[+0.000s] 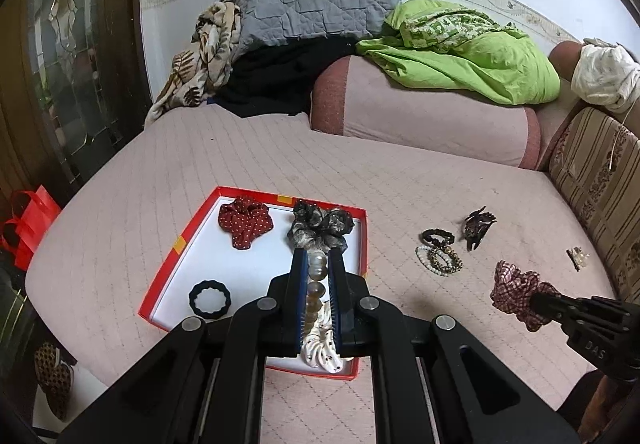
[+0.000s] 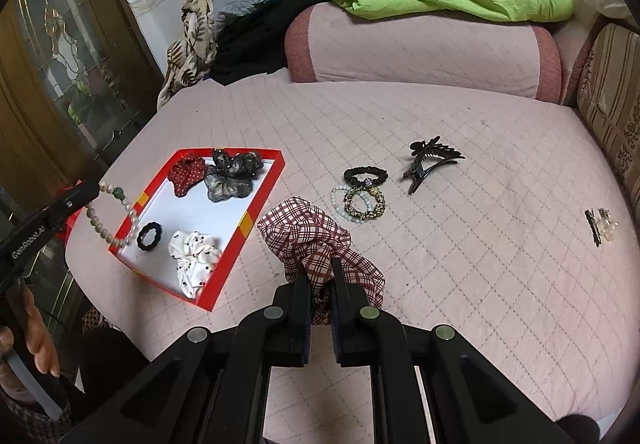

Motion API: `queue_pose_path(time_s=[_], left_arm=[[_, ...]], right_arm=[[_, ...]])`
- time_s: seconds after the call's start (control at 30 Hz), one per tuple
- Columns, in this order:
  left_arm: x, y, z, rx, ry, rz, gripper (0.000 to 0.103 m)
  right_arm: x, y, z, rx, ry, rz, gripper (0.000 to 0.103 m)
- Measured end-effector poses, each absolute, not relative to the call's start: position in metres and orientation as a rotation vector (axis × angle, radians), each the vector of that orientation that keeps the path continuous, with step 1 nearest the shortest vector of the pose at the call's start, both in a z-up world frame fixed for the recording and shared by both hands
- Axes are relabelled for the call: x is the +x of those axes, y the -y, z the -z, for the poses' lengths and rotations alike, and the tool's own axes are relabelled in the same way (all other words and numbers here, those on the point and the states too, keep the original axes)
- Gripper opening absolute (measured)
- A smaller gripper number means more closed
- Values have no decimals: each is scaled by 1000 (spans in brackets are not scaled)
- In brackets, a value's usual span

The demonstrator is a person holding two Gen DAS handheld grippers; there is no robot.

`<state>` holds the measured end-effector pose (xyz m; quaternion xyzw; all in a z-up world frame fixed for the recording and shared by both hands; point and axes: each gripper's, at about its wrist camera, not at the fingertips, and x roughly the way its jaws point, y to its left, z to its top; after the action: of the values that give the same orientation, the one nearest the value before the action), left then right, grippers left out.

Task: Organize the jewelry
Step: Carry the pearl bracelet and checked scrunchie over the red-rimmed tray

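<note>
Closest to my left camera, the left gripper (image 1: 319,260) has its jaws closed on a beaded bracelet (image 1: 317,284), whose strand runs straight along the fingers, pointing away from me. It hangs over the near part of the red tray (image 1: 176,244). Inside I see a white scrunchie (image 1: 320,352) under the fingers, a black ring tie (image 1: 211,299) left, a red dotted scrunchie (image 1: 246,222) and a grey lace scrunchie (image 1: 320,228) at the far end. White floor shows between them.

Through the right camera, the right gripper (image 2: 320,268) is clamped on a plaid scrunchie (image 2: 316,244), held above the pink quilt (image 2: 460,264) just right of the tray's right edge (image 2: 256,212). Its long axis runs up-left from the fingers. Beyond lie a cluster of small bracelets (image 2: 362,196) and a black claw clip (image 2: 430,162), with a small clear clip (image 2: 600,226) far right. Open quilt surrounds them.
</note>
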<state>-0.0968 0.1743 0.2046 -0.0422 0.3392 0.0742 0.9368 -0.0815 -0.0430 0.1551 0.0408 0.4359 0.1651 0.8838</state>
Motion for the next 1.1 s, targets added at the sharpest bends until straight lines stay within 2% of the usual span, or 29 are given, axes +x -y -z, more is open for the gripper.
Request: queue_pose_path(time_s=[0.43,1.1], left_arm=[[-105,-187,-202,-92,-675,-164,10],[-107,-261,-186,-159,-685,-290,10]], right_arm=[[-92,4,-162,-60,-903,-260,9],[-74,-94,-165,-279,-884,-274,9]])
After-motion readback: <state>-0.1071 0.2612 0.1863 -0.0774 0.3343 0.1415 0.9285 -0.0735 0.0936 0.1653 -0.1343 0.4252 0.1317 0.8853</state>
